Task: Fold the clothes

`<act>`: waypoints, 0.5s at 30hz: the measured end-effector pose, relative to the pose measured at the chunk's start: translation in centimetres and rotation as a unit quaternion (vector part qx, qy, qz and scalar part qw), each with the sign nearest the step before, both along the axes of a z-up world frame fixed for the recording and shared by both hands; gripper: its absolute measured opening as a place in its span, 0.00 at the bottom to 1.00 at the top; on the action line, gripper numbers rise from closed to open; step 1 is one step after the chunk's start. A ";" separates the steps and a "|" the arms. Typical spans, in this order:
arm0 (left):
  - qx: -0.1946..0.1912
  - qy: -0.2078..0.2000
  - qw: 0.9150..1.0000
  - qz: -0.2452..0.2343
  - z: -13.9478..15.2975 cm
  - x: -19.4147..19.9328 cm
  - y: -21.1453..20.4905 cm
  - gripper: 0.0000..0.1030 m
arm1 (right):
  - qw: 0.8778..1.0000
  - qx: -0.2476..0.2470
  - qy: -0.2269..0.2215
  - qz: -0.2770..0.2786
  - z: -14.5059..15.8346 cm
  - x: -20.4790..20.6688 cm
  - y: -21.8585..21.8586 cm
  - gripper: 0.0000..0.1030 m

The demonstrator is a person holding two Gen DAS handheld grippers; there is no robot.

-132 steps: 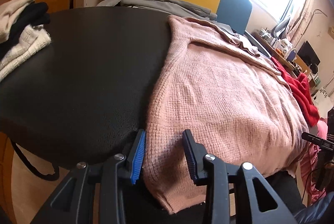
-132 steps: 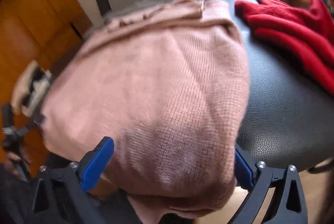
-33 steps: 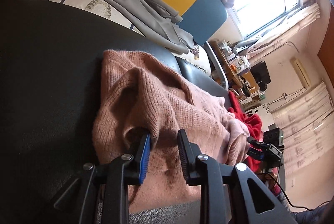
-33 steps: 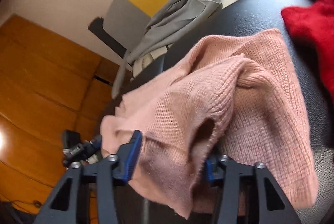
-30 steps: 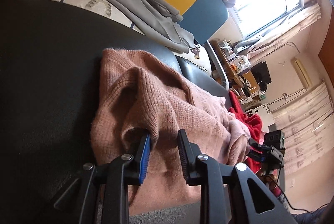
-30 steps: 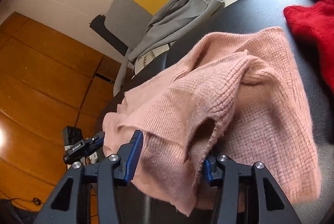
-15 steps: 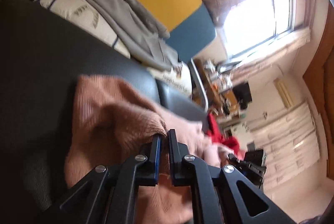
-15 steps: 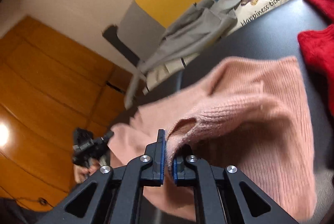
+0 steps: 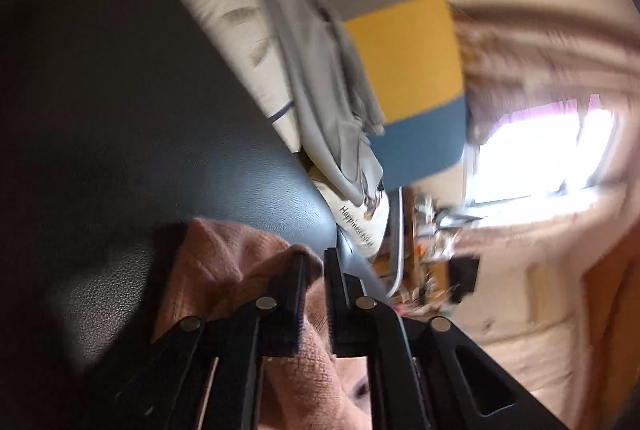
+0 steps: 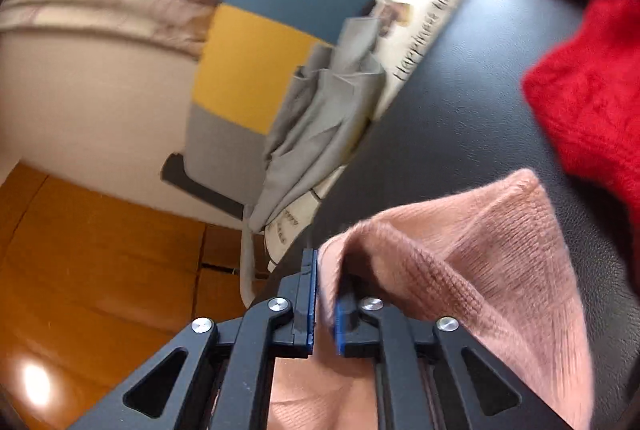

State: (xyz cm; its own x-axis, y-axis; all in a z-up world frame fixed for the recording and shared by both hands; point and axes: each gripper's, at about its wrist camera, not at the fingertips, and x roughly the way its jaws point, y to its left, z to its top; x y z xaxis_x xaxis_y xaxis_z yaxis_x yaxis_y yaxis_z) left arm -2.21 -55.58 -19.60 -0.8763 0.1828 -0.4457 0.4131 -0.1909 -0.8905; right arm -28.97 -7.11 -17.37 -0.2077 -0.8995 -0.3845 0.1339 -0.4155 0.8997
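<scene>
Gripping pink sweater edge: both grippers' fingers clamped; bare black table ahead; red garment right.

Left tongs: jaws nearly closed, clamped on a fold of the sweater, tilted downward and rolled to one side. Right tongs: jaws pinched tight on the sweater's edge, tilted downward, likewise rolled.

place: home | cues: curtained window; colour-block chair; wood cabinets
</scene>
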 end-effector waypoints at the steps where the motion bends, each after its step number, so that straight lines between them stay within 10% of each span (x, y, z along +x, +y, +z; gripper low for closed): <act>1: -0.008 0.001 1.000 -0.001 0.1 0.0 0.0 0.11 | 1.000 0.005 -0.011 -0.014 -0.4 -0.4 0.2 0.12; 5: -0.086 -0.029 0.995 -0.034 1.7 1.2 1.1 0.15 | 1.000 -0.013 -0.006 -0.012 0.0 -0.6 0.8 0.62; 9: -0.166 -0.066 0.982 -0.059 3.0 4.8 2.5 0.19 | 0.994 0.058 0.085 0.034 3.2 2.0 1.2 0.64; 15: -0.223 -0.089 0.965 -0.107 2.2 9.4 4.6 0.22 | 0.954 0.208 0.208 0.062 4.3 7.9 3.8 0.74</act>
State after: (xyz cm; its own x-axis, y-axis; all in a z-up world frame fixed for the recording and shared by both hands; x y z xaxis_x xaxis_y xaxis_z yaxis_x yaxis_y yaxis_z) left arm 7.20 -50.97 -17.36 -0.7426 0.1062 -0.6613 0.4598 -0.6371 -0.6186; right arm -21.09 -3.32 -13.07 -0.3227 -0.7141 -0.6212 0.5145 -0.6832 0.5182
